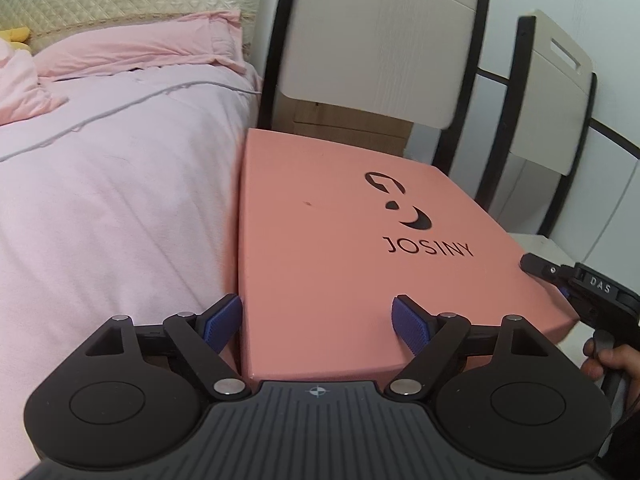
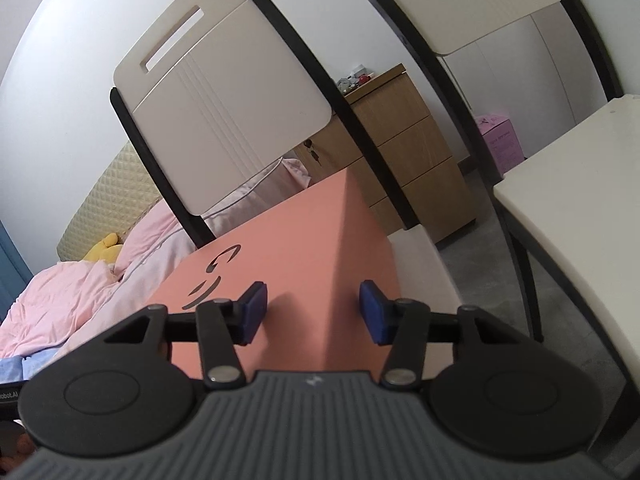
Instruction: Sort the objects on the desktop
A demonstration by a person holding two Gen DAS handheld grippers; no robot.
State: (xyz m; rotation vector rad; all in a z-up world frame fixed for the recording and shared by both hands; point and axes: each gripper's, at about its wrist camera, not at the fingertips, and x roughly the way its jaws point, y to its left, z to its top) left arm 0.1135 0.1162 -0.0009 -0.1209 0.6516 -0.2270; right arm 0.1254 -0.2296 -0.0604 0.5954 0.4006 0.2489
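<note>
A salmon-pink box (image 1: 340, 248) with a black JOSINY logo lies flat on a chair seat beside the bed. My left gripper (image 1: 318, 324) is open, its blue fingers straddling the box's near left corner: one finger left of the box's side, the other over its lid. The right gripper shows in the left wrist view (image 1: 560, 280) at the box's right edge. In the right wrist view, the box (image 2: 296, 256) shows its top and right side, and my right gripper (image 2: 314, 314) is open, astride the box's near right edge.
A bed with pink bedding (image 1: 112, 168) lies just left of the box. Two chair backs (image 1: 380, 40) (image 1: 556, 88) stand behind it. A white table (image 2: 580, 208) is to the right, a wooden drawer cabinet (image 2: 412, 160) and a pink carton (image 2: 502, 142) beyond.
</note>
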